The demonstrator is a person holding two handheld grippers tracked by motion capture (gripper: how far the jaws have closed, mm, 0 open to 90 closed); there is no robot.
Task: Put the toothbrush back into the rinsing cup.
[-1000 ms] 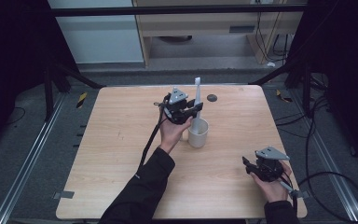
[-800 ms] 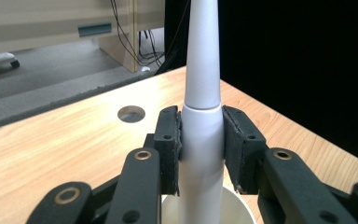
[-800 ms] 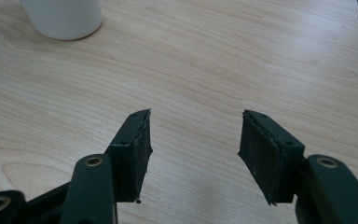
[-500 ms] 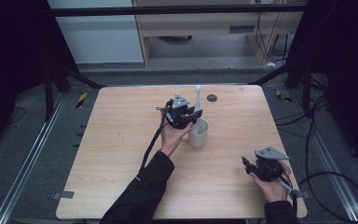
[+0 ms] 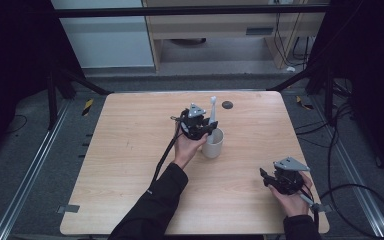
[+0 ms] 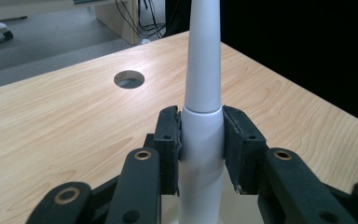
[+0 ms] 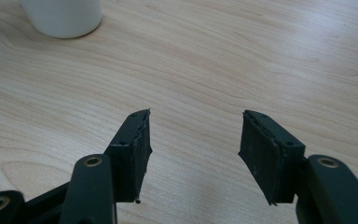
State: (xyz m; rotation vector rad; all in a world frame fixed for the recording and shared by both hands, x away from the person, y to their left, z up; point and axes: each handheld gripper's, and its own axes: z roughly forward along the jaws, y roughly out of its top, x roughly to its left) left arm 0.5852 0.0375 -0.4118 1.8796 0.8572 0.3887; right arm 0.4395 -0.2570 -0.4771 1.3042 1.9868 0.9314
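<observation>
A white tapered stick [image 5: 212, 107] stands upright in my left gripper [image 5: 203, 128], which is shut on it. In the left gripper view the two pads clamp the thick white shaft [image 6: 203, 84], and my left gripper [image 6: 201, 140] hides its lower end. Just below and to the right of that gripper, a white cup [image 5: 213, 144] stands on the wooden table [image 5: 130, 150]. My right gripper [image 5: 268, 180] rests near the table's front right, open with nothing between its jaws. The right gripper view shows my right gripper [image 7: 193, 149] over bare wood, with the cup [image 7: 63, 16] far ahead at upper left.
A round cable hole [image 5: 227, 104] lies in the table behind the cup, also visible as the hole [image 6: 129, 79] beyond the stick. A black cable trails from the left gripper along the person's forearm. Dark floor and metal rails surround the table.
My left gripper has come down and toward the cup with the white stick held upright. The right gripper has stayed where it was, open.
</observation>
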